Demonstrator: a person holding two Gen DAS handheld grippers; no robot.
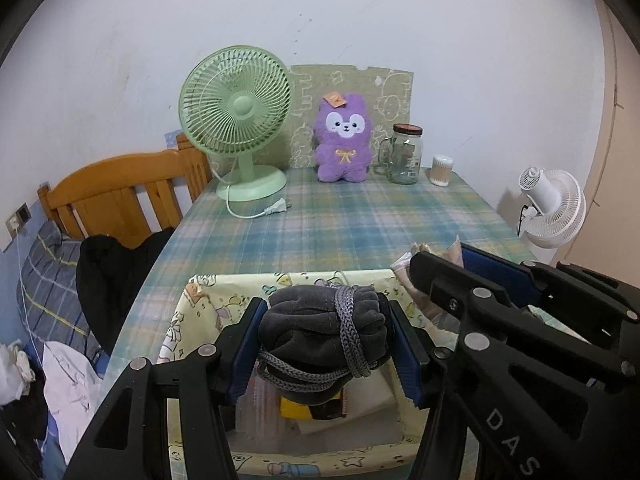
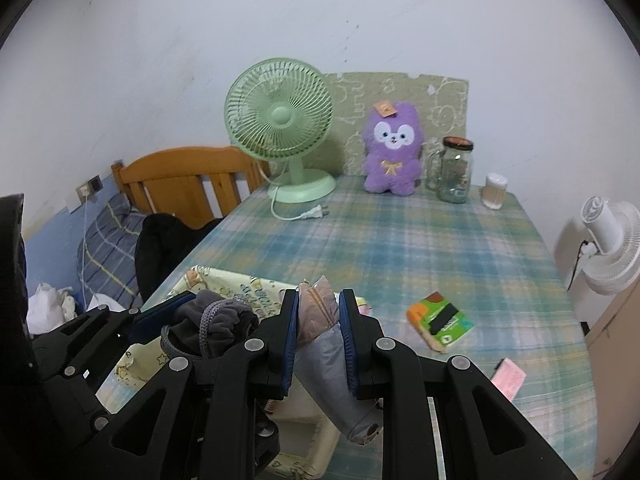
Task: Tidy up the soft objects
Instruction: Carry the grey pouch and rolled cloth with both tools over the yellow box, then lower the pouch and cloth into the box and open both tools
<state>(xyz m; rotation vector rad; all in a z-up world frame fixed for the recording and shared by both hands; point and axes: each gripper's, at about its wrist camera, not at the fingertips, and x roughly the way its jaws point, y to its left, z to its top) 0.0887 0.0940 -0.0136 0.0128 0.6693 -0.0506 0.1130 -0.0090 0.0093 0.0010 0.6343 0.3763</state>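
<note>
I hold both tools side by side, angled down over the near edge of the table with its plaid cloth. My left gripper has its blue pads pressed on either flank of a dark grey rolled fleece bundle, wound with a grey braided cord; the bundle hangs just above the open mouth of the pale yellow fabric basket printed with cartoon figures. My right gripper is pinched nearly shut on a thin pinkish-grey folded plastic pouch, whose tip pokes up past the pads while its grey lower part trails down between the fingers. It sits just right of the left tool, at the basket's right rim. The left camera looks straight into the basket, where I see a pale lining and something yellow and dark under the bundle; it also catches my right tool from the side, its fingers reaching in from the lower right. The right camera shows what the left one misses: a green and orange packet with a black band lying on the cloth to the right, and a pink card nearer the edge. Both views share the back of the table: a green fan with its plug loose, a purple plush toy, a glass jar and a tub of cotton swabs.
</note>
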